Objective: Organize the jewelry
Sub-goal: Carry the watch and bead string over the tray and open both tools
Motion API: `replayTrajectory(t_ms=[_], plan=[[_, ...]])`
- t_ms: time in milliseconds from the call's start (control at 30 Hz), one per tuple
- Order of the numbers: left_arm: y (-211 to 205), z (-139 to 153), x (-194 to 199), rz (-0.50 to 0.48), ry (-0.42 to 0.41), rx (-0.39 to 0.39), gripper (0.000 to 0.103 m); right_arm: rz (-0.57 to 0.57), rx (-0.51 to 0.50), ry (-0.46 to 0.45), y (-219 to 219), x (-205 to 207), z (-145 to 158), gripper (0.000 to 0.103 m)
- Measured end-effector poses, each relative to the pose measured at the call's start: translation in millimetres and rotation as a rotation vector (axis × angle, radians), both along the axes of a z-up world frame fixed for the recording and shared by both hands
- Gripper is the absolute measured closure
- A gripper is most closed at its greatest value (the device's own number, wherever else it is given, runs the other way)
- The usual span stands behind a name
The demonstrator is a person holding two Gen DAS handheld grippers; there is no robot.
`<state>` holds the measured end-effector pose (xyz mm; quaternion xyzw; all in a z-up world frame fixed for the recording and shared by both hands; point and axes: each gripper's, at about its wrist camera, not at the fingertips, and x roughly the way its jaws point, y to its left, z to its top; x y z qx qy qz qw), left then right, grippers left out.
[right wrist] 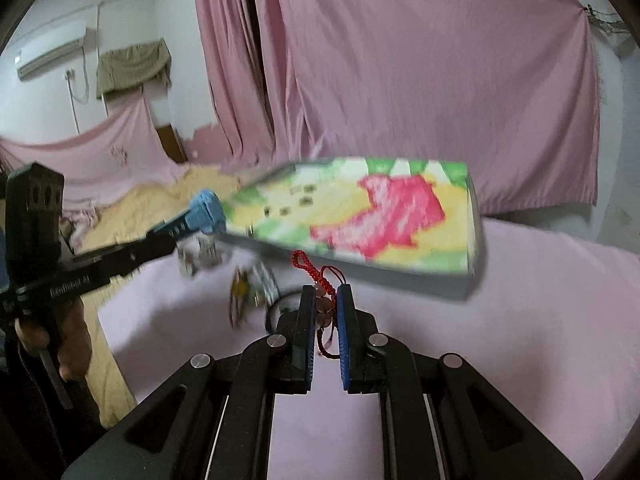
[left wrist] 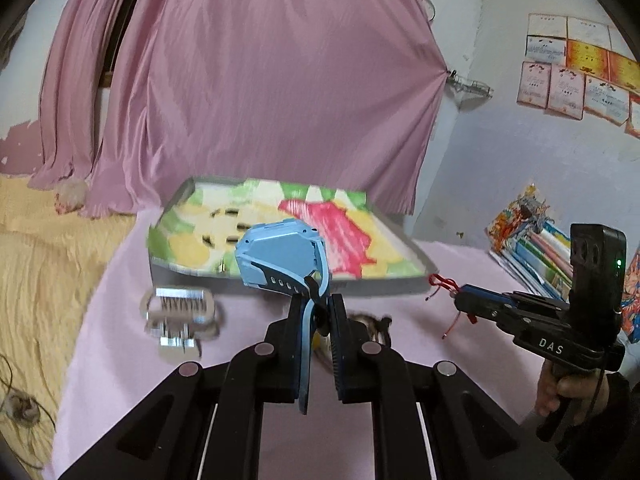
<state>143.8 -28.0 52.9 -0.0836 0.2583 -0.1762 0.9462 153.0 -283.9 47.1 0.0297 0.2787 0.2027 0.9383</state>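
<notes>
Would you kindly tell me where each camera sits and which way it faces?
Left wrist: behind the left claw, which grips a blue watch by its strap, facing the patterned tray and pink curtain; the right claw and a hand show.
Right wrist: behind the right claw, which pinches a red cord bracelet, facing the same tray; the left claw shows.
Shared: tray, watch, curtain.

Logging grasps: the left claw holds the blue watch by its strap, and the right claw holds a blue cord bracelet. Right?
Not quite. The right claw holds a red cord bracelet, not blue, as the right wrist view shows. The left claw does hold the blue watch by its strap.
</notes>
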Motion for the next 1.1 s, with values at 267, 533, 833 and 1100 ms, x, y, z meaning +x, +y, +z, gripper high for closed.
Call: replayTrajectory(t_ms=[267,533,833,1100], plan=[[2.8,9.6,41.7,0.031,-0.027,0.007,0.092,0.008,0.105,-0.041,15.5,46.4,19.6,0.094],[7.1,-2.7,94.7,0.024,0.053,-0.009,0.092,-0.018,0.093,0.008,35.1,97.2,8.1,0.094],[2.1,-31.9,124.9,0.002,0.183,-0.023,0.092,-0.059,0.062,0.121,34.9,123.3,-26.0,0.094],[-5.1,-38.3,124.2,-0.005,0.205,0.026,0.091,-0.051,0.039,0.195,38.2,134.4,-42.0,0.094]])
